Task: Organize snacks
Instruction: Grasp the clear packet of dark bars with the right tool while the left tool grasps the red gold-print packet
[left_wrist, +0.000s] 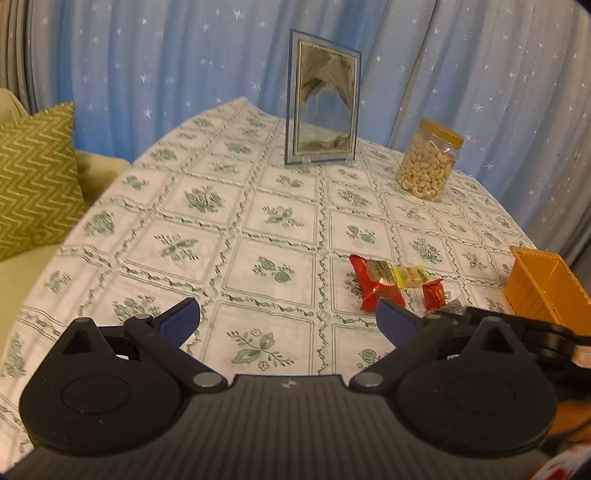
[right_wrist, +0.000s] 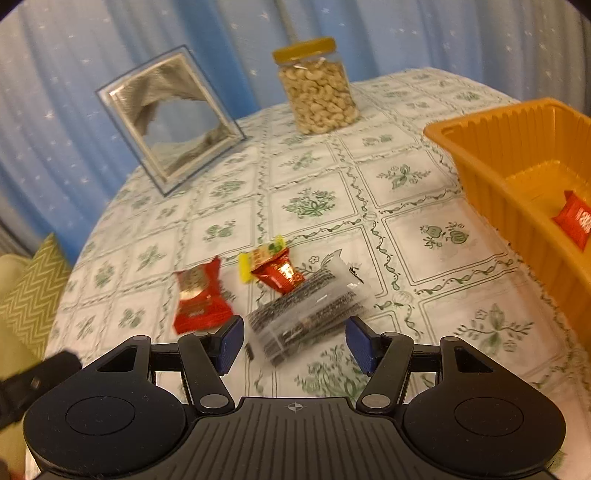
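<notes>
Crinkly foil snack packets (right_wrist: 201, 295) lie near ribbed orange tray (right_wrist: 517, 162).

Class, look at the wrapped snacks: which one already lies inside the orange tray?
The small red packet with white print. It alone rests in the orange tray; the other wrapped snacks lie loose on the tablecloth.

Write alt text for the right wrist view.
Open right tongs hover over a clear packet of dark snacks on a floral tablecloth, beside red wrapped candies. An orange tray sits right, a cashew jar behind.
</notes>
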